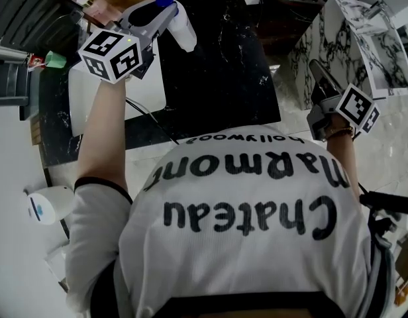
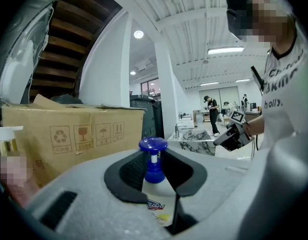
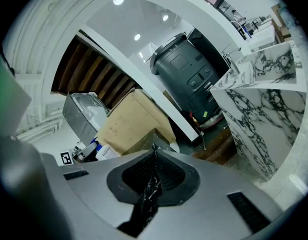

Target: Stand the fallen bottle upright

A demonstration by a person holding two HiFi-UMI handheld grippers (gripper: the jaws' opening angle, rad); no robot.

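Clearly you have the bottle (image 2: 155, 190) in your left gripper (image 2: 154, 153) — its jaws are clamped on the white body just under the shoulder, one pad on each side. The blue cap (image 2: 153, 144) pokes up past the tips and the printed label (image 2: 157, 206) sits below the pads. In the head view the bottle hangs near upright over the far left part of the black tabletop (image 1: 217, 78), cap uppermost; whether its base touches the stone I cannot tell.

It looks like a smooth plastic bottle, probably light and a bit springy in the wall, so treat it as slippery rather than fragile. A hard squeeze could dent it, and a loose one could let it pivot. The body where you hold it seems the right place — the narrow neck and cap would give the pads little to bite.

Your right gripper (image 3: 154, 149) is well apart, off by the white marbled stand (image 1: 303, 65), jaws closed together on nothing I can make out.
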